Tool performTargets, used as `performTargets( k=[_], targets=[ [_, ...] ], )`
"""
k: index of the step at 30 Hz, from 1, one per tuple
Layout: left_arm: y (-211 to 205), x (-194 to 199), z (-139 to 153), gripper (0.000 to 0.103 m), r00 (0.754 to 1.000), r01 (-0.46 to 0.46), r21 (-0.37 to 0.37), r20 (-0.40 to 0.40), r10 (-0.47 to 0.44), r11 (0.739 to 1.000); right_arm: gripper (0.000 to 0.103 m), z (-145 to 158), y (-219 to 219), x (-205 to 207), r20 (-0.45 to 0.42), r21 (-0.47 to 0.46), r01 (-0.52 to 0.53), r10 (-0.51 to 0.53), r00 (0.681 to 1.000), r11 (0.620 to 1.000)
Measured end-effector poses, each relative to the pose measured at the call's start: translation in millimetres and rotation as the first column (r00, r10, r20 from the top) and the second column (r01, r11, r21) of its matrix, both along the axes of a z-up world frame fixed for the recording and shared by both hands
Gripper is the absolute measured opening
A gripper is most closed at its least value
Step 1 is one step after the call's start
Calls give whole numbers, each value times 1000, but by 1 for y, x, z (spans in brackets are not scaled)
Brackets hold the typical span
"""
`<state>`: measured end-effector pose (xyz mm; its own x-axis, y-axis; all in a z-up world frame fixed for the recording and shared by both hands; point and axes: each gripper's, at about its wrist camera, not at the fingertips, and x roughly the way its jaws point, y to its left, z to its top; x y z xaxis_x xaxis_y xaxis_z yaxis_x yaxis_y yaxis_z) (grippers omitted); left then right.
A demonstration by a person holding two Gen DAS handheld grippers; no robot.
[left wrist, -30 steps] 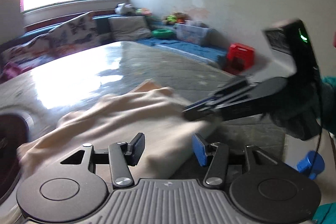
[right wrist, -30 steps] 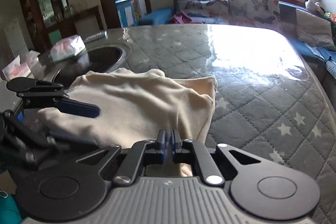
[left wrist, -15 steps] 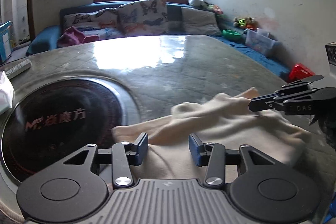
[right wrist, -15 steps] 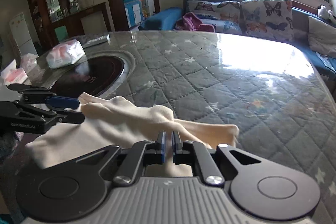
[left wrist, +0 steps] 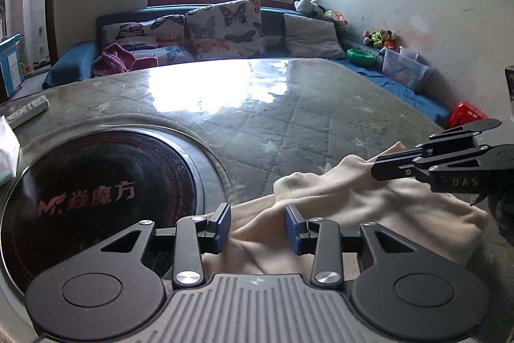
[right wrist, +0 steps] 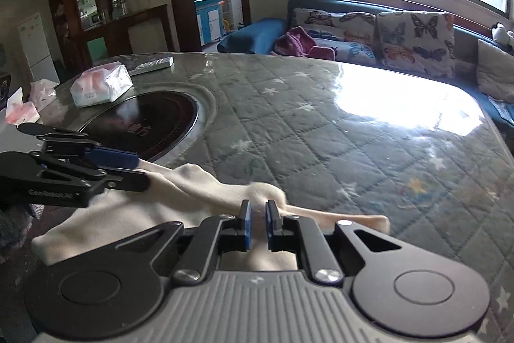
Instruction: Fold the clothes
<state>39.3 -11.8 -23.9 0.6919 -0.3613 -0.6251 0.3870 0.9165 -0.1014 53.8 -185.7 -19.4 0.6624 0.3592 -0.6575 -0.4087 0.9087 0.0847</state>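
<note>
Nearest the lens, the left gripper (left wrist: 257, 229) stands with its jaws apart above the cream garment (left wrist: 353, 204), pads clear of the cloth; they have just been closing, with a ridge of fabric between them. At three o'clock the right gripper (left wrist: 379, 171), jaws just eased to a narrow gap, has cloth between its pads (right wrist: 246, 222); whether they still pinch it I cannot tell. The garment lies bunched on the quilted table (left wrist: 289, 124) beside the black hob (left wrist: 96, 182) at ten o'clock. Folding looks barely started: flattening and neat folds remain
</note>
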Motion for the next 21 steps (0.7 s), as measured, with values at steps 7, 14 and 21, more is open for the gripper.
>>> performTargets(
  k=[7,14,21],
  targets=[
    [1,8,-4,42,1000,-11,-2,-17,11,1000,9,-5,10,6,5,-21,2,-2,1000,1000],
    [-1,10,-7,43,1000,-5,11,-9,5,1000,10,-3,30,-7,11,-14,-75,76,997,997],
    [13,4,5,42,999,-38,-15,10,38,999,11,0,45,-20,41,-62,-112,115,993,992]
  ],
)
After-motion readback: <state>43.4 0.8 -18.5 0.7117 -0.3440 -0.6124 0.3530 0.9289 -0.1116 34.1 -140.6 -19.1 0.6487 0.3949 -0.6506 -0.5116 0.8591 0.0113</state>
